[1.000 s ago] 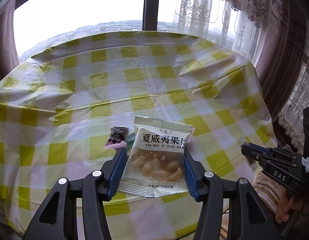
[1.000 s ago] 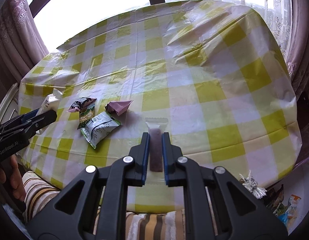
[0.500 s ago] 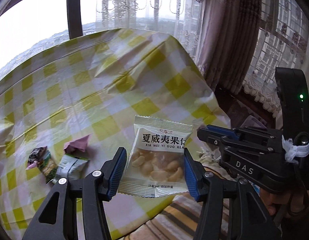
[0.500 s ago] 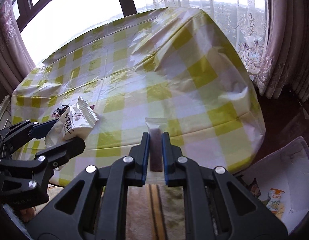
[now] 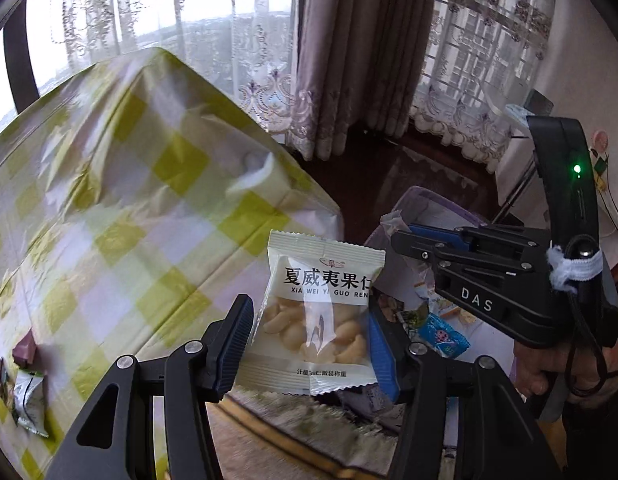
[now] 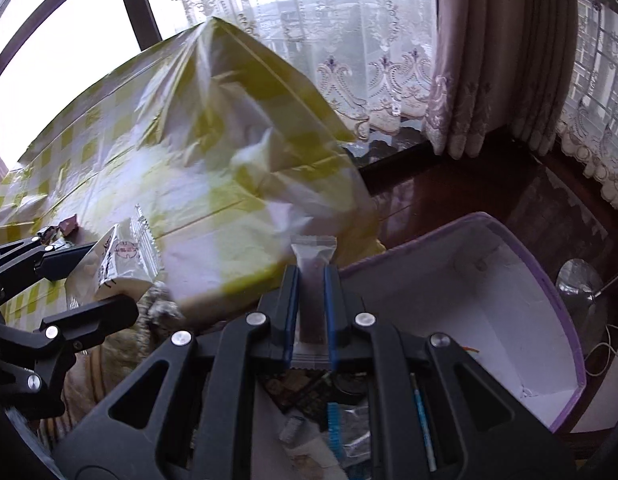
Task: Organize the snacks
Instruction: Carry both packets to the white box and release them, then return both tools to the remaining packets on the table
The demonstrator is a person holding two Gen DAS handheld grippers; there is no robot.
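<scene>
Yellow-and-white checked plastic cloth covers the counter (image 5: 121, 200), and at its far left edge a small cluster of wrapped snacks (image 5: 19, 384) remains on the surface: a silver-green pouch, a dark maroon piece and one partly cut off by the frame. These are judged outstanding work.

Moving right, the left gripper (image 5: 309, 344) has its jaws clamped on the sides of a white sachet of pale nut kernels with black printed characters (image 5: 319, 312), held upright in the air off the counter's edge.

Further right, the right gripper (image 6: 311, 312) has its jaws drawn narrow on a slim clear-wrapped brown snack bar (image 6: 312, 292), likewise clear of the counter.

At the right, on the dark floor beside the counter, stands a lilac-rimmed white storage bin (image 6: 549, 292). Its bottom already holds several packets, including a blue wrapper (image 5: 441, 336), though their number cannot be told.

Assessment: the task is partly done. Two items are in transit over or near the bin and not yet released; the counter's remaining snacks would need at least one more trip.
</scene>
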